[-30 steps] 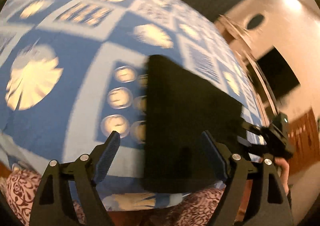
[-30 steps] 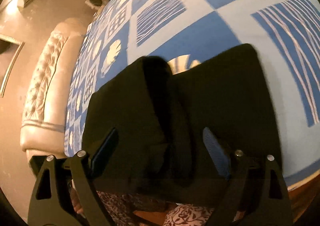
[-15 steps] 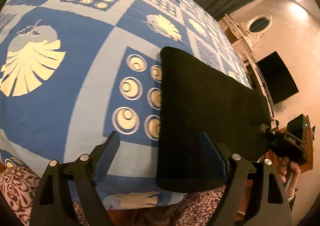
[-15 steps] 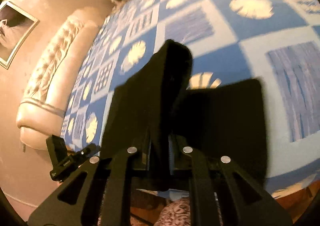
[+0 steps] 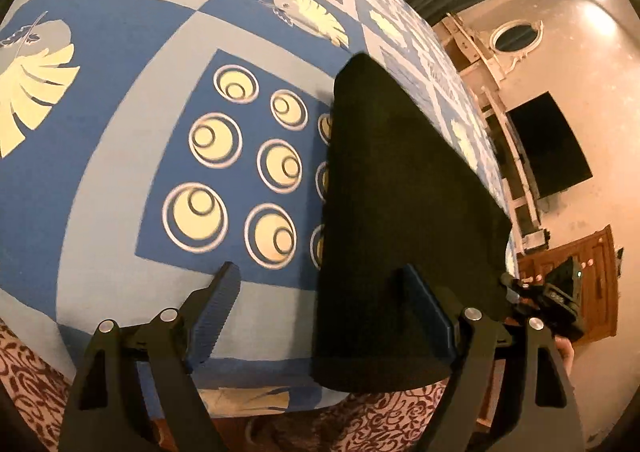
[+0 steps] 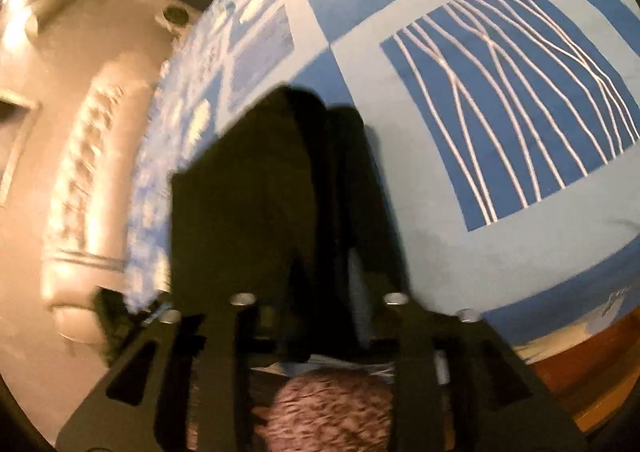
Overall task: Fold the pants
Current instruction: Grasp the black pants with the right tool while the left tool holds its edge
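Black pants (image 5: 400, 212) lie folded into a long flat shape on the blue patterned bedsheet (image 5: 120, 112). My left gripper (image 5: 320, 312) hovers open over their near left edge, one finger above the sheet and the other above the cloth, touching nothing. Further right, the right gripper (image 5: 552, 300) shows at the pants' far side. In the blurred right wrist view, a raised ridge of the pants (image 6: 304, 172) runs between the jaws of my right gripper (image 6: 316, 304). Those jaws are opening, and the pads stand apart from the cloth.
A beige tufted sofa (image 6: 80, 192) stands beyond the bed's left side. A dark screen (image 5: 548, 144) hangs on the wall above a wooden cabinet (image 5: 572, 284). The person's patterned clothing (image 5: 380, 424) is at the bed's near edge.
The right gripper shut on a fold of the pants, carried it sideways, and its jaws have now spread again. The left gripper sank a little closer to the bed, still open.
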`<state>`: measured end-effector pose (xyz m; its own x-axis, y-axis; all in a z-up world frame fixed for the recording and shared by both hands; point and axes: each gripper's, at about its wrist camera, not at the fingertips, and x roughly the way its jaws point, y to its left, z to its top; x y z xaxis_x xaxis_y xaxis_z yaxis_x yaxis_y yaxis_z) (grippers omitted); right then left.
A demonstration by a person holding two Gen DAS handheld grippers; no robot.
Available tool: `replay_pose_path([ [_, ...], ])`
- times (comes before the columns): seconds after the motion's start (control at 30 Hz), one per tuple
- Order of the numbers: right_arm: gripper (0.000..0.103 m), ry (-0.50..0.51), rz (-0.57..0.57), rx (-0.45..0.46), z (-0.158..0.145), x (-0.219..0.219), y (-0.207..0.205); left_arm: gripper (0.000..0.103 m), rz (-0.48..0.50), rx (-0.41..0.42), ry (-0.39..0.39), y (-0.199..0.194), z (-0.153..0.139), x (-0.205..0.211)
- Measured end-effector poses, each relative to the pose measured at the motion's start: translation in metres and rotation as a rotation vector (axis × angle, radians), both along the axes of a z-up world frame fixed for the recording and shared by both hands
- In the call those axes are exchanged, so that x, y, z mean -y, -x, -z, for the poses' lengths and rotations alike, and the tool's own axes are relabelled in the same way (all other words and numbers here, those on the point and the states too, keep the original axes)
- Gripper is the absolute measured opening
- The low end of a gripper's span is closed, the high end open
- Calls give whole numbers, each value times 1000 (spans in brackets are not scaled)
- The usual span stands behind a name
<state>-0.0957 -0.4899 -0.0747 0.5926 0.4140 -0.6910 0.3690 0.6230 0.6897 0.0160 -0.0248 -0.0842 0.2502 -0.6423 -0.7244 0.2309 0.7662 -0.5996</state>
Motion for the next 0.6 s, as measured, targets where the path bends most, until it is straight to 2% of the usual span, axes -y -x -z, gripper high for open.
replay_pose_path([
  [0.03, 76, -8, 17, 20, -4, 5, 3, 82, -10, 2, 3, -5, -1, -2],
  [0.07, 81, -5, 30, 44, -8, 12, 5, 82, -17, 3, 2, -9, -1, -3],
  [0.17, 83, -3, 19, 70, -7, 21, -3, 82, -27, -30, 38, -30, 3, -1],
  [0.27, 84, -55, 11, 77, 8, 24, -22, 82, -33, -69, 72, -47, 11, 6],
  [0.6, 84, -222, -31, 144, 43, 29, -66, 82, 5, -73, 150, -96, 14, 43],
])
